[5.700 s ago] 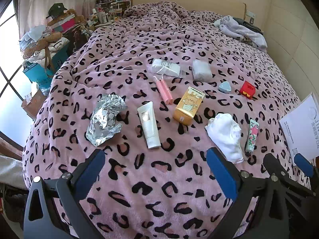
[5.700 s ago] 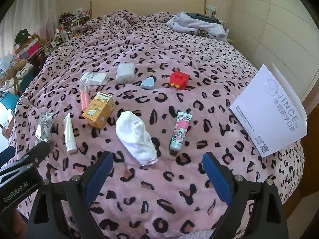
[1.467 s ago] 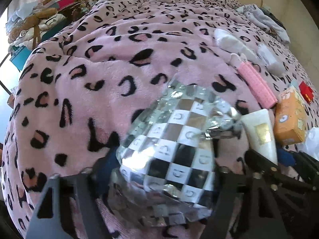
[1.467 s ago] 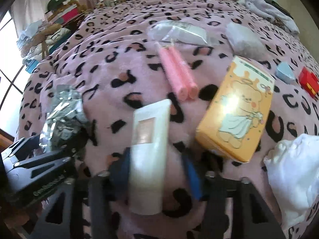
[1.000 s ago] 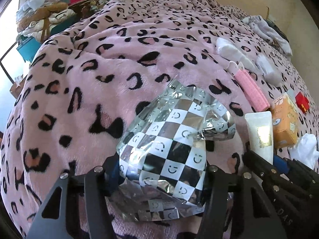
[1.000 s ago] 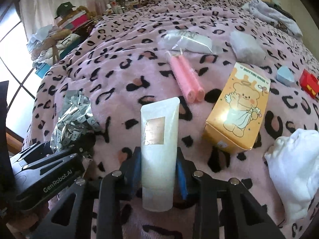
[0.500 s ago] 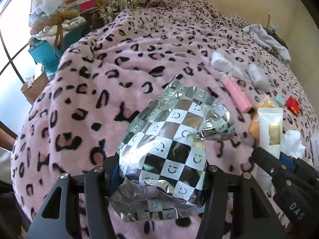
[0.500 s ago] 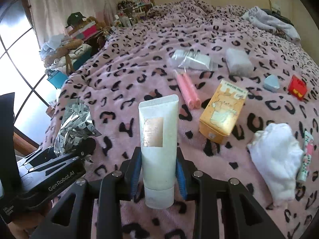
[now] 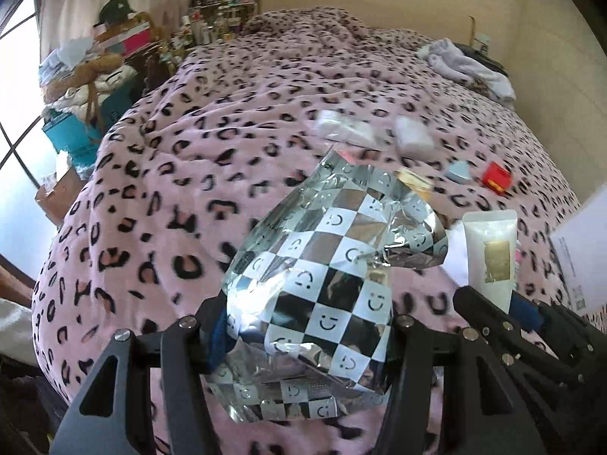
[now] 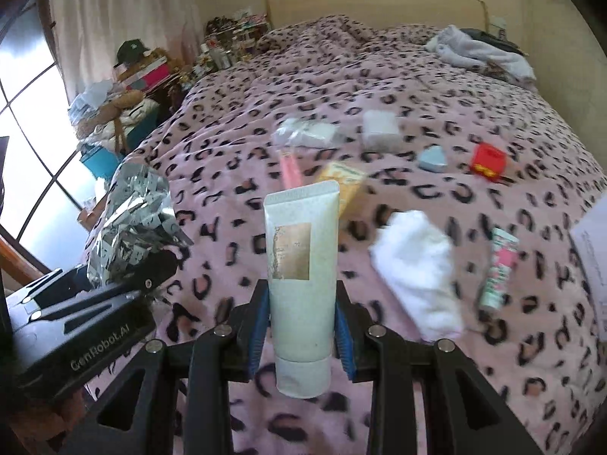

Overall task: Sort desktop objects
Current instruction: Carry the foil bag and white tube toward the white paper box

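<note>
My left gripper [image 9: 303,326] is shut on a crumpled silver foil bag [image 9: 326,265] with a smiley checker print, held above the pink leopard blanket [image 9: 182,159]. My right gripper [image 10: 301,326] is shut on a white cream tube [image 10: 301,265], held upright above the bed. The tube also shows at the right of the left wrist view [image 9: 489,254]. The foil bag also shows at the left of the right wrist view [image 10: 129,212]. On the blanket lie an orange box [image 10: 347,185], pink sticks [image 10: 290,168] and a white cloth [image 10: 415,265].
Also on the bed: a floral tube [image 10: 499,269], a red block [image 10: 487,161], a blue triangle piece [image 10: 432,159], a clear packet [image 10: 307,132], a white pad [image 10: 381,129], a white envelope [image 10: 592,258] at right. Clothes [image 10: 481,53] lie at the headboard. Cluttered shelves [image 10: 125,87] stand left.
Both grippers have risen and pulled back from the blanket, each carrying its item. The foil bag and the cream tube are now higher, and more of the bed is in view.
</note>
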{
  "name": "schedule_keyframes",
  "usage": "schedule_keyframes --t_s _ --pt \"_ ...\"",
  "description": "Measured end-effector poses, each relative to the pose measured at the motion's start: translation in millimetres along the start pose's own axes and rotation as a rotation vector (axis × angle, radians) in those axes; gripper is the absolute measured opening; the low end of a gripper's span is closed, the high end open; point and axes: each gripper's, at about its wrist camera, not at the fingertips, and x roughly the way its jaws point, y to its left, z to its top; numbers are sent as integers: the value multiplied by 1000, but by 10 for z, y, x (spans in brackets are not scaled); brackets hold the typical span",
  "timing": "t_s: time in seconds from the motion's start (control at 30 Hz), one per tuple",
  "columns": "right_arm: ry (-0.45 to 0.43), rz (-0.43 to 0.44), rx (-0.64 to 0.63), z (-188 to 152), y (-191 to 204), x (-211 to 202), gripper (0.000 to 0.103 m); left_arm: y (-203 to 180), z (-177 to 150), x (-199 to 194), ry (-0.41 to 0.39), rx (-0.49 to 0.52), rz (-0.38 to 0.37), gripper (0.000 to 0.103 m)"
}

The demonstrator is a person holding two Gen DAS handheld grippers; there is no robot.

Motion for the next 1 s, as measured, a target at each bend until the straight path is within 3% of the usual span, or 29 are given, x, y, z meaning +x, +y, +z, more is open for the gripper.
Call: schedule_keyframes --t_s 0.67,1.0 --pt "-52 -155 143 -222 -1378 -848 32 -1553 -21 -342 -8 165 -118 57" --pt "-78 -232 251 -441 -2183 -1233 32 -2555 -41 -436 -11 287 -214 57"
